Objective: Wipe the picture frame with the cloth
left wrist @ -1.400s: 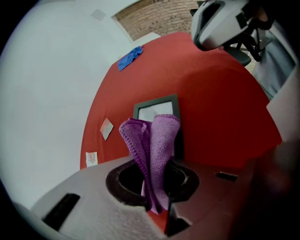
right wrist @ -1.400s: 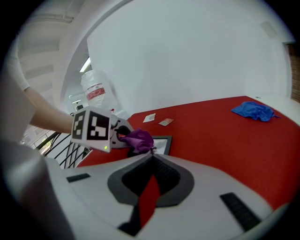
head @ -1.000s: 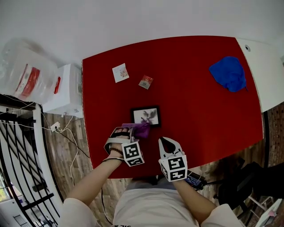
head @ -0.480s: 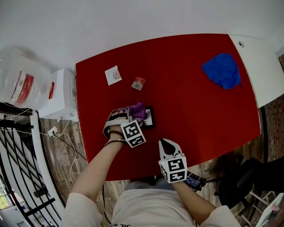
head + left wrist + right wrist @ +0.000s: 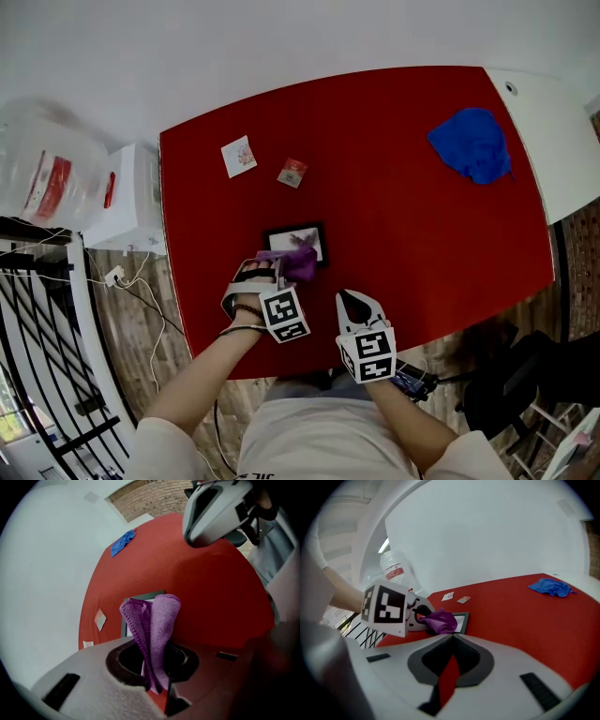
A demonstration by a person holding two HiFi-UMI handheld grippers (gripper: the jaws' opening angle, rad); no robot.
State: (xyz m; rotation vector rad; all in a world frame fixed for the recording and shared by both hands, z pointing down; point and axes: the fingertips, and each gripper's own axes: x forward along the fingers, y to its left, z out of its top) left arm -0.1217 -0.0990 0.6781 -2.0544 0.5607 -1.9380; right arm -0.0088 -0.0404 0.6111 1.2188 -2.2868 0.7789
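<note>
Left gripper [image 5: 270, 272] and right gripper [image 5: 353, 305] are both parked side by side at the near edge of the red table [image 5: 403, 234], so that's the reference for everything else.

Way off to the left of the left gripper, past the table edge, a big clear plastic jug [image 5: 47, 164] with a red label can be seen next to a white box [image 5: 131, 197]. What's inside the jug can't really be made out.

Then the left gripper itself: its jaws are clamped down tight on a purple cloth [image 5: 157, 620], which is bunched up in folds and sticks out past the tips. The free end of the cloth is laid over the near edge of the picture frame [image 5: 298, 241], which lies flat on the table just ahead of this gripper.

Further ahead of it, well apart from the frame, two small cards [image 5: 239, 157] [image 5: 292, 172] are lying flat.

Next over, the right gripper is seen with its jaws closed together and nothing between them. It's held just beside the left one, clear of the frame and the cloth.

Far off ahead and to the right of the right gripper, a crumpled blue cloth [image 5: 473, 145] is left near the table's far corner.
</note>
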